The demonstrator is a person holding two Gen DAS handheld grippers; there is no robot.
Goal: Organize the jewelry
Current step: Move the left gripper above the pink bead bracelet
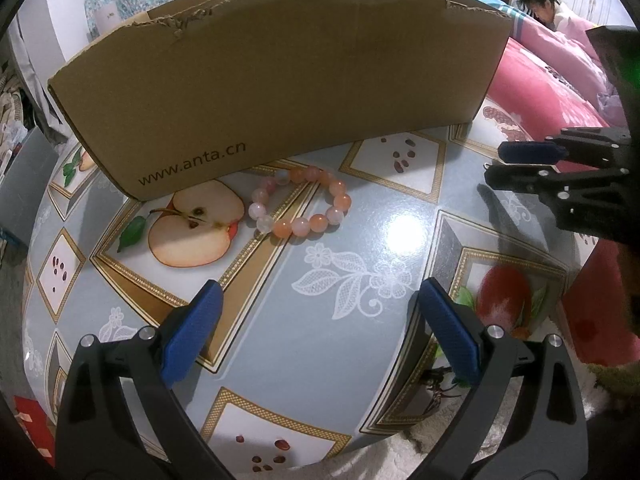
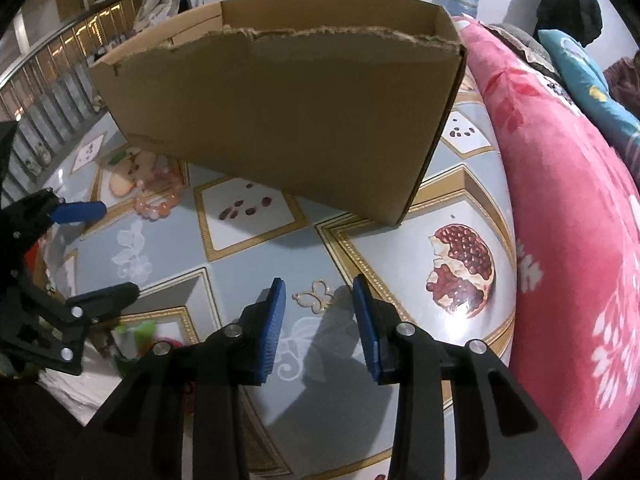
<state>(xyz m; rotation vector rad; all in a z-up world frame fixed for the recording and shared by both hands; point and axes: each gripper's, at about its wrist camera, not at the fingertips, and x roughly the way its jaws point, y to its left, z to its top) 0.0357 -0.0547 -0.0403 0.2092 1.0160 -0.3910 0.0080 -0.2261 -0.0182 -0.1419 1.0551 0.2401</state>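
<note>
1. I am holding my right gripper (image 2: 319, 300) pointed steeply down at the glossy fruit-patterned tablecloth (image 2: 248, 264). Its blue-padded jaws are standing part-way apart, nothing pinched between them.
2. A small gold-wire butterfly-shaped ornament (image 2: 316, 300) is lying flat on the cloth directly ahead of the right fingertips, in line with the gap between the pads. Both pads are looking clear of it; I cannot tell whether they are touching the cloth.
3. The butterfly's wider span is running roughly across the gap, pad to pad, so closing would be squeezing it along its width. It is thin and flat, so I am judging the pads need to be right down on the cloth to catch it.
4. My left gripper (image 1: 318, 320) is hovering with its jaws spread wide and empty over the blue floral panel of the cloth.
5. A bracelet of round peach, pink and white beads (image 1: 302, 204) is lying ahead of the left fingertips and a little to their left, just beside the near wall of the torn-rimmed brown cardboard box (image 1: 280, 92), next to a printed apple half.
6. The left gripper is nearer the bracelet, the right nearer the butterfly; the two pieces are well apart.
7. The box is standing open-topped behind both pieces, the likely place for them.
</note>
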